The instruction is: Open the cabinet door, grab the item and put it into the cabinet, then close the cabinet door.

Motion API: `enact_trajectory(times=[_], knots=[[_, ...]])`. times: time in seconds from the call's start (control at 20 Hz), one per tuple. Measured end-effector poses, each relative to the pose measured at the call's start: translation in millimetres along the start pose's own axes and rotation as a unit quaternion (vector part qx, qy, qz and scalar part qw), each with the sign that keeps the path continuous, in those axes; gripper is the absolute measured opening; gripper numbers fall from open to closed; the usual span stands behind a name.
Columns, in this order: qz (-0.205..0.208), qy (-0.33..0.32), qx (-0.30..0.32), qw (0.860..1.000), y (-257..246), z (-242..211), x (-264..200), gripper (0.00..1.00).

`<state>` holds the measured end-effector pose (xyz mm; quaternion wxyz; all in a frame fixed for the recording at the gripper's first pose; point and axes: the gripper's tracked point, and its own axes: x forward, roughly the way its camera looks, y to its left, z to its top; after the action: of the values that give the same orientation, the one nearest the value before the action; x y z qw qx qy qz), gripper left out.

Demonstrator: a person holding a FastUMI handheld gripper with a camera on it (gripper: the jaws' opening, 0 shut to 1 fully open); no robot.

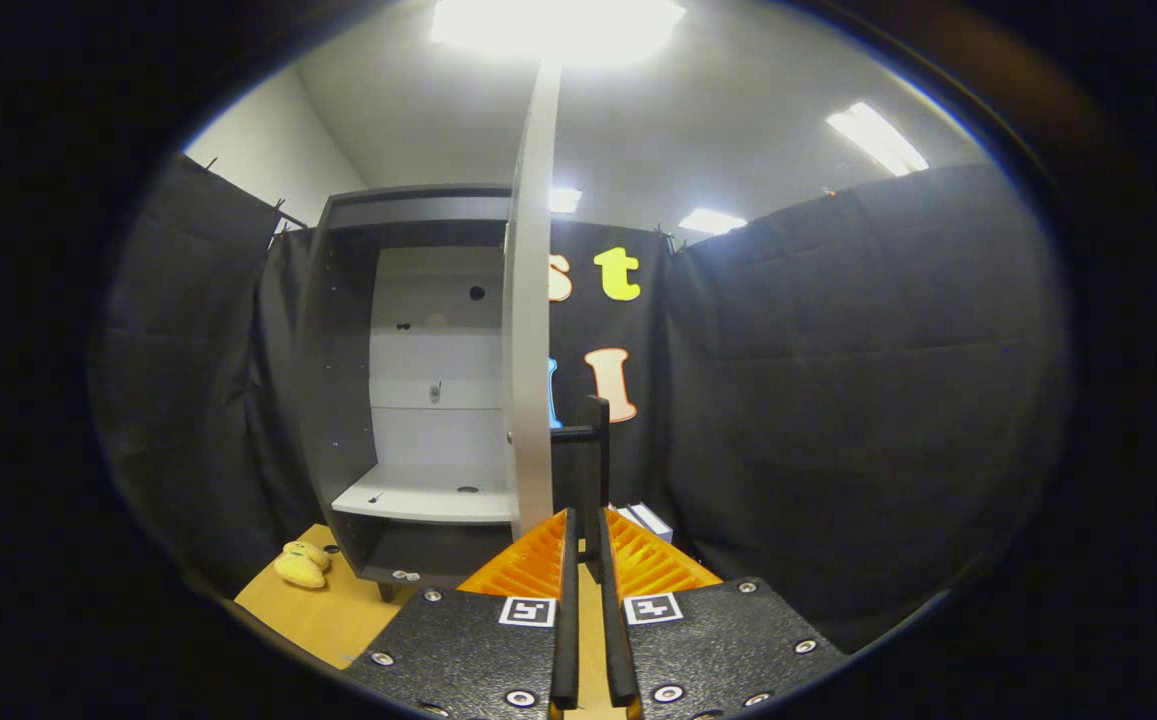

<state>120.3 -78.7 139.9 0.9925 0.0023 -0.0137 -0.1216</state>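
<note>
**Gripper clamped on the handle of the open cabinet door**

Nearest, the gripper (586, 535) has its two fingers drawn close together, both pressing on the lower end of the dark vertical handle (596, 470) that stands between their tips. The handle is a slim upright bar, joined by a short crosspiece to the cabinet door (530, 330) just to its left.

The door is swung open and shows edge-on, a tall pale slab rising from just ahead of the fingers toward the ceiling light (558, 22).

To the near left, on the tan table top (323, 610), lies the yellow item (301, 564), a small lumpy object resting just beside the cabinet's lower left corner and outside it.

Beyond and left of the door stands the cabinet (343, 340), dark-framed, with a pale back panel and a pale shelf (418, 497) low inside; the shelf looks bare apart from small marks I cannot identify.

Just right of the fingers, past the handle, a small white box (650, 520) sits near the black cloth wall (838, 400), which closes the scene far and right.
</note>
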Motion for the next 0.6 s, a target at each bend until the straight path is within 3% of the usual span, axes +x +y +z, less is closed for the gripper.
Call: enact_trajectory(times=[0.05,0.3,0.5,0.6], knots=[[0.007,-0.013,0.003,1.000,3,4,4,0.11],[0.055,-0.045,0.005,0.997,26,12,12,0.33],[0.106,-0.036,0.003,0.994,49,5,5,0.87],[0.130,-0.025,0.006,0.991,61,-1,3,0.94]])
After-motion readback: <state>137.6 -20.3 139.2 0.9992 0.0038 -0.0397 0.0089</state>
